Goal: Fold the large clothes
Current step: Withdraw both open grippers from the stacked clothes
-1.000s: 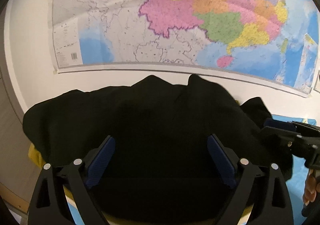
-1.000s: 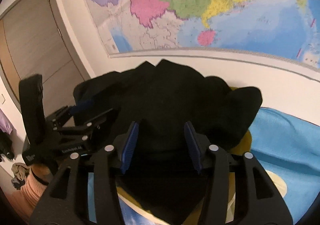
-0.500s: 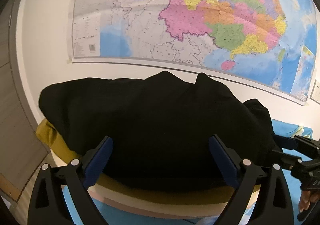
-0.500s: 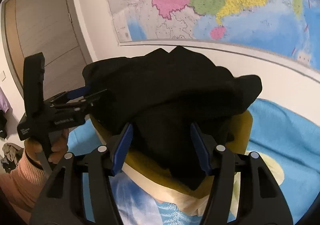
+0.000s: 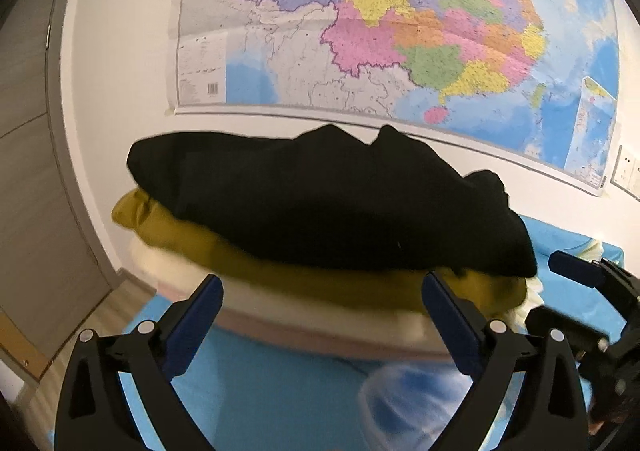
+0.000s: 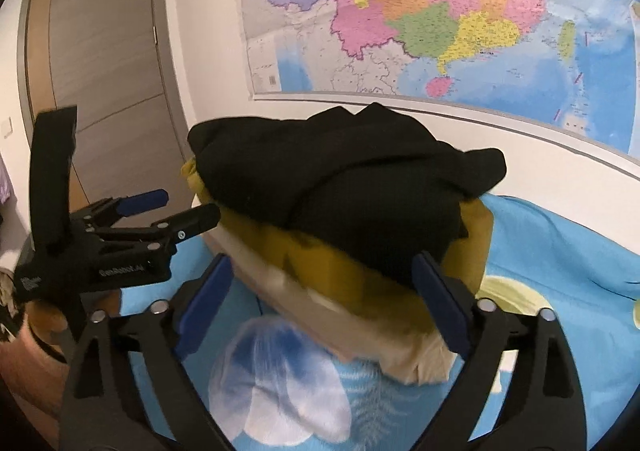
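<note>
Bright and busy, that big multicoloured wall map (image 5: 400, 31) hangs straight behind the action, and everything else sits below it on a light blue patterned bedsheet (image 6: 560, 251). Right under the map's lower edge: a stack of folded clothes, with the black folded garment (image 5: 320, 203) lying on top of a mustard-yellow folded garment (image 5: 180, 235), and a cream one (image 5: 320, 315) beneath that. The black piece looks bundled into a compact shape, though its near edge droops over the yellow layer in the right wrist view, so it isn't perfectly squared.

Now the tools. The left gripper (image 5: 322, 325) is spread wide below the stack, nothing between its blue pads, nothing held. The right gripper (image 6: 320, 301) is opening as we speak, its jaws straddling the stack's near corner but the pads are clear of the cloth — let go, by the look of it.

Judgement call: this black garment seems folded and placed, so this fold is essentially done. What's left, if anything, is tidying that edge or fetching another garment; none shows.
</note>
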### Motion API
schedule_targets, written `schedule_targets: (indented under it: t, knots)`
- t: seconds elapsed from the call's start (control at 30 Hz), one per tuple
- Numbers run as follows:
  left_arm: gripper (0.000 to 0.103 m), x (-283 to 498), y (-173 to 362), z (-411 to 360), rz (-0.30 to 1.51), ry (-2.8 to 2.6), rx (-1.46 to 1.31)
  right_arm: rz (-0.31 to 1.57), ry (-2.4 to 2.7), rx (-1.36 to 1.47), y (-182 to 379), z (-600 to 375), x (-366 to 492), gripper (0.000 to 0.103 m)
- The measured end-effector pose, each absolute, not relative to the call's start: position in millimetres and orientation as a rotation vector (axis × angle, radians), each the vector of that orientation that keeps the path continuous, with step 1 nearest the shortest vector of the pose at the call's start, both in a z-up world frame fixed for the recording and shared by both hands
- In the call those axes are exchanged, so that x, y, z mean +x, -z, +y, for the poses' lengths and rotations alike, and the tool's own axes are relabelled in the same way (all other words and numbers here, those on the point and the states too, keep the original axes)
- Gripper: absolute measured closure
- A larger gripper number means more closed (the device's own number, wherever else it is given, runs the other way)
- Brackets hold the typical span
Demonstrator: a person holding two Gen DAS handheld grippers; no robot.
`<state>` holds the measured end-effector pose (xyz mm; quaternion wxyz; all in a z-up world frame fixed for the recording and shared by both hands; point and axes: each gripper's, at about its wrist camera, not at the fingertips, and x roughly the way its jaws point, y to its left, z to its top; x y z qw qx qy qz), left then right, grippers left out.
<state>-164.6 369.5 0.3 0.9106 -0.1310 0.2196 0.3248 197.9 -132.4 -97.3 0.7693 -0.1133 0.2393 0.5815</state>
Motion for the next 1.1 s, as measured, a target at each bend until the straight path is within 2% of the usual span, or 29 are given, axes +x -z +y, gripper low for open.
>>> schedule_targets:
  t: [0.1,0.63,1.1]
  knots:
    - [0.007,-173.9,2.9,362.9,0.448,-0.682,-0.301,0.528,-1.264,-0.239,102.2,-141.0,190.3,0.006]
    - [0.007,-206.9,19.7,317.7,0.498,-0.724,-0.306,0.522,-1.25,-0.257,112.5,-176.4,153.7,0.006]
    - [0.007,-226.2,16.3,292.3,0.467,-0.727,-0.263,0.511,-1.249,-0.248,111.9,-198.4,134.6,0.006]
